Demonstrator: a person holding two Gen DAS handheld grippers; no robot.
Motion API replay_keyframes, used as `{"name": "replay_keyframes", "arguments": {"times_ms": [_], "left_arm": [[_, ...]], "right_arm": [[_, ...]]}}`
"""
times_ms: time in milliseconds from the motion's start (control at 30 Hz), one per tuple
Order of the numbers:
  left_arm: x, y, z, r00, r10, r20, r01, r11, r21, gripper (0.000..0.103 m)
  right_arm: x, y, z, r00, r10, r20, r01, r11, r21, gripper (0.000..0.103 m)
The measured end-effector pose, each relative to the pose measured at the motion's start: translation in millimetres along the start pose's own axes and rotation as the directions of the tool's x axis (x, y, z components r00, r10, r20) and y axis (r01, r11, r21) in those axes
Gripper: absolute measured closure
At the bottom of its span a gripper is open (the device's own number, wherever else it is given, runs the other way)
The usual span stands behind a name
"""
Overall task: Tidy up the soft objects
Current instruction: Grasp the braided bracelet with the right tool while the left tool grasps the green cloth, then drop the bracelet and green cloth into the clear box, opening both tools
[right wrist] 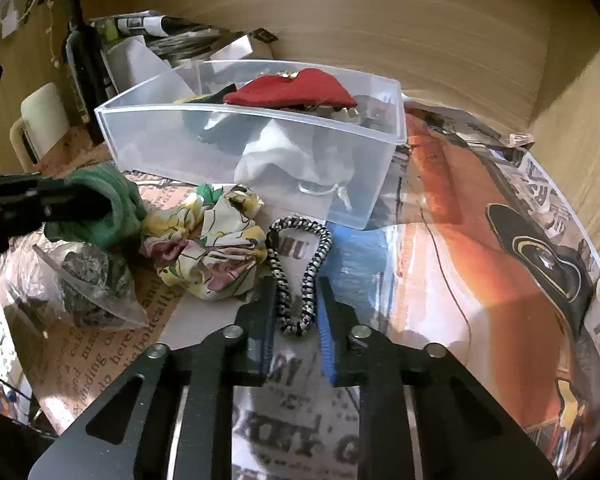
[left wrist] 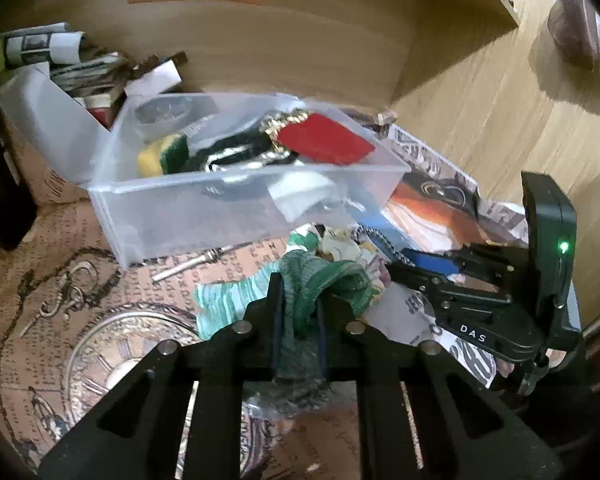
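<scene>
Currently two grabs in parallel, bin not yet reached. Far left of the bench (right wrist: 432, 208): clear bag of dark stuff (right wrist: 88, 280), lying flat, untouched. Just right of it, the left gripper (left wrist: 298, 312) has its fingers pinched on a green knit scrunchie (left wrist: 328, 284); fabric bulges out over the tips, so the hold looks shallow. Whether it's lifted or still resting on the bench, can't tell.

Next right: floral fabric scrunchie (right wrist: 208, 248), loose on the bench, touching the green one on one side and near the cord on the other.

Then the right gripper (right wrist: 296, 300): fingers spread, straddling the near end of a black-and-white braided hair tie (right wrist: 300, 272). Not clamped yet, gaps visible both sides.

Far centre: clear plastic bin (right wrist: 244, 116) already holding a red cloth (right wrist: 292, 94), a white fabric piece, a yellow-green sponge (left wrist: 162, 156) and some dark items. Pile sits near the rim on the right.

Risks, my read:
- Green scrunchie slips out mid-carry, because grip is on a stretchy edge.
- Lifting it drags the floral one along, since they touch.
- Braided tie is thin and looped; fingers may close on one strand only, or miss and scrape the glossy paper underneath.
- Both grippers head to the same bin, so collision or knocking the red cloth out is possible.
</scene>
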State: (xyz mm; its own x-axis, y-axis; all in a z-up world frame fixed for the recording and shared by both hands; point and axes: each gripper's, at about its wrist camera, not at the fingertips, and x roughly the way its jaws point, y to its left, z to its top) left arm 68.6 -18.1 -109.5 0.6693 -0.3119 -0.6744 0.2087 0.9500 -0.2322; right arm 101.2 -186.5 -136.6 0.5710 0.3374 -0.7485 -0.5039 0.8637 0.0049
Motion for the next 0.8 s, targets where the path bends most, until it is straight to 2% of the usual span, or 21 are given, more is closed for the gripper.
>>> {"name": "replay_keyframes", "arguments": {"times_ms": [200, 467, 633, 800], "left_arm": [[-22.5, 5.3, 12.8, 0.997, 0.027, 0.077, -0.027, 1.000, -0.007, 0.091], [-53.0, 9.5, 37.1, 0.981, 0.051, 0.187, -0.049, 0.999, -0.016, 0.091], [-73.0, 7.2, 53.5, 0.962, 0.068, 0.263, -0.068, 0.998, -0.009, 0.091], [-83.7, 3.7, 72.2, 0.935, 0.102, 0.338, -0.109, 0.994, 0.002, 0.091]], "right_arm": [[-13.3, -8.4, 2.9, 0.999, -0.027, 0.042, 0.026, 0.999, 0.031, 0.090], [-54.0, -11.9, 16.6, 0.985, -0.054, 0.161, 0.049, 0.998, 0.037, 0.090], [-80.4, -10.7, 32.9, 0.965, -0.061, 0.255, 0.055, 0.998, 0.028, 0.090], [-91.7, -9.9, 52.5, 0.945, -0.057, 0.324, 0.052, 0.998, 0.022, 0.090]]}}
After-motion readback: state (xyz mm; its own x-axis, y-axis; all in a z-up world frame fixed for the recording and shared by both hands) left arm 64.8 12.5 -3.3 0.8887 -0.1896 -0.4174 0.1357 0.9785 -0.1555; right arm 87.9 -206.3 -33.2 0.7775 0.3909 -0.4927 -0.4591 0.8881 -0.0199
